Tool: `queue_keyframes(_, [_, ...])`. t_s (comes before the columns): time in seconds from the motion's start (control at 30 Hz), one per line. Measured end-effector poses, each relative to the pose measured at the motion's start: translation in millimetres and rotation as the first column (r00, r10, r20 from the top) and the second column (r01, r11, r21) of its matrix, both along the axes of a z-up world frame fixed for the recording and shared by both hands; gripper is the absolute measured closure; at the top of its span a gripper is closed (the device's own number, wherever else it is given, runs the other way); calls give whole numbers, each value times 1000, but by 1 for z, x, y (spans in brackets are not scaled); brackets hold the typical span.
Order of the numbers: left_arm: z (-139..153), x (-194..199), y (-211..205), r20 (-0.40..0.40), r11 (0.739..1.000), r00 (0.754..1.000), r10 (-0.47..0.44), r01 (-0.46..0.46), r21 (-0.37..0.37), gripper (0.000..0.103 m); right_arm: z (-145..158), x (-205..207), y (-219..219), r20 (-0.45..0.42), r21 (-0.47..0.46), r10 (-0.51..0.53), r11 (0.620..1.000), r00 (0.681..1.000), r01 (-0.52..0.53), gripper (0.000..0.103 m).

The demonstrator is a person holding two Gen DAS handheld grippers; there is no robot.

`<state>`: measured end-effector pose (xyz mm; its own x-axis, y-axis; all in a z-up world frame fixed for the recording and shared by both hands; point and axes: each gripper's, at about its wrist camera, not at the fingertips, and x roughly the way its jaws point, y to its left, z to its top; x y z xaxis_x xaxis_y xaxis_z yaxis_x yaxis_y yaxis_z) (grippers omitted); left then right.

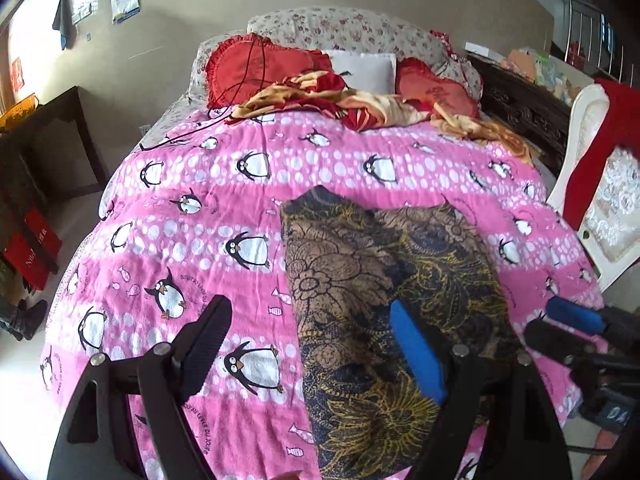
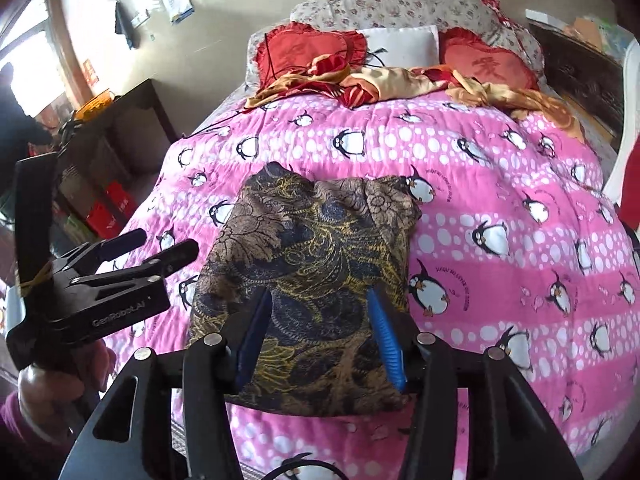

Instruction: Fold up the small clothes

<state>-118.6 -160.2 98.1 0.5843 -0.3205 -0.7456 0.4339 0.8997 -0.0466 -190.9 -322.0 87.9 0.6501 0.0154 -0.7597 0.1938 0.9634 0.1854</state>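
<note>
A small dark garment (image 1: 360,280) (image 2: 312,248) with a brown, navy and gold flower print lies folded on the pink penguin blanket (image 1: 192,208) (image 2: 500,200). My left gripper (image 1: 310,302) is open wide above its left edge. The black finger is over the blanket and the blue pad (image 1: 416,352) over the cloth. In the right wrist view the left gripper (image 2: 160,246) hovers left of the garment, held by a hand (image 2: 60,376). My right gripper (image 2: 320,292) stands open over the garment's near half, its blue pads (image 2: 384,336) apart and gripping nothing. The left wrist view shows the right gripper (image 1: 568,320) at the garment's right.
At the head of the bed lie red heart-shaped cushions (image 1: 260,64) (image 2: 488,60), a white pillow (image 1: 364,68) and a crumpled red-and-gold cloth (image 1: 352,104) (image 2: 360,80). A dark wooden table (image 1: 48,140) stands left of the bed, and a white chair (image 1: 592,184) with red cloth stands right.
</note>
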Motion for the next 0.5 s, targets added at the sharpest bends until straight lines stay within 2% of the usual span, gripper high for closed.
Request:
queue_keyframes(0.27, [5,-1,5,6,1000,1000,28,-28,-13,18,-8,13,-1,-29,-82,-37,996,999,34,60])
queue_keyframes(0.5, [3,0,4,-1,999,999,35,-35,4,18,-12,23,-5,-40,-111,-46,993,998,41,60])
